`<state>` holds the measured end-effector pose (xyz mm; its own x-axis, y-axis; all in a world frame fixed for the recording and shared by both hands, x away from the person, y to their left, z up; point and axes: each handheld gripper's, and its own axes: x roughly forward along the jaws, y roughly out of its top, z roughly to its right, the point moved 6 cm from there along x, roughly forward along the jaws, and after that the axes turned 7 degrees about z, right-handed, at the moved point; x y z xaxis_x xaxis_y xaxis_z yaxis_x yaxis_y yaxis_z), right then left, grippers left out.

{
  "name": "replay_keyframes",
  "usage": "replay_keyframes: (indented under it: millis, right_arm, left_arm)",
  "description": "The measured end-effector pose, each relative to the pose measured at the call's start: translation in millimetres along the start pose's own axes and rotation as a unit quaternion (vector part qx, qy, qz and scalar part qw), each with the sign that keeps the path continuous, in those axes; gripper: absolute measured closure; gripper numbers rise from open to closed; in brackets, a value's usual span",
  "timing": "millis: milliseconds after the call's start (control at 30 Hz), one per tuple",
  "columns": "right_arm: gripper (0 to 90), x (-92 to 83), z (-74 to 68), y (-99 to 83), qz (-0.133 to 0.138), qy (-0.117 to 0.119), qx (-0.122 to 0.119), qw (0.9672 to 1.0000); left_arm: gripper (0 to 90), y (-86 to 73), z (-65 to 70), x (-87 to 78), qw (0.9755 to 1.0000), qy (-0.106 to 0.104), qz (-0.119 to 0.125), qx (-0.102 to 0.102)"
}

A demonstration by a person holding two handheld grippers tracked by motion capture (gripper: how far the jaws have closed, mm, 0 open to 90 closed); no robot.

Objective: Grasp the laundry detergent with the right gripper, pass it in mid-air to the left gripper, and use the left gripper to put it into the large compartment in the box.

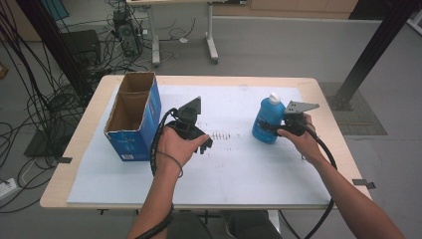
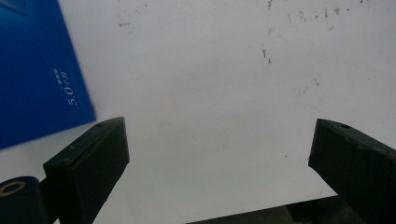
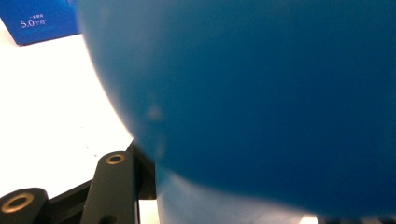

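Frankly, my right gripper view is mostly a blurred wall of blue: the bottle (image 3: 261,102) sits so close that its edges and label are lost, and of my right jaws only a black link with brass pins shows at the lower left, so from there alone I cannot see both of them. From the high view things are plainer. My right hand (image 1: 301,139) reaches in from the right with the wrist turned inward, and my right gripper (image 1: 278,127) has its jaws clenched on the lower body of the blue bottle, which stands upright with its white cap on top, on the right part of the white sheet covering the bench (image 1: 249,164). My left hand (image 1: 176,147) wraps the left gripper (image 1: 204,144) near the middle of the bench, tipped down toward the sheet; its jaws stand wide apart, released, with bare speckled sheet between them. Just to its left stands an open blue box (image 1: 134,117), its near face cut off at the upper left corner of my left gripper view, well apart from the bottle.
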<state>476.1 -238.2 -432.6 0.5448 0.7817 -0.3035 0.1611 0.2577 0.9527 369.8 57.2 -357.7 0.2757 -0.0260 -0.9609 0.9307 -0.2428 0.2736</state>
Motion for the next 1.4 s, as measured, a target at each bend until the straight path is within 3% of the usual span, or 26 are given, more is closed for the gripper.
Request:
replay_keyframes:
  millis: [1400]
  right_arm:
    - [45.1, 0.0, 0.3, 0.0, -0.001, 0.0, 0.001, 1.0]
  left_arm:
    - [5.3, -0.1, -0.8, -3.8, 1.0, 0.005, -0.002, 0.004]
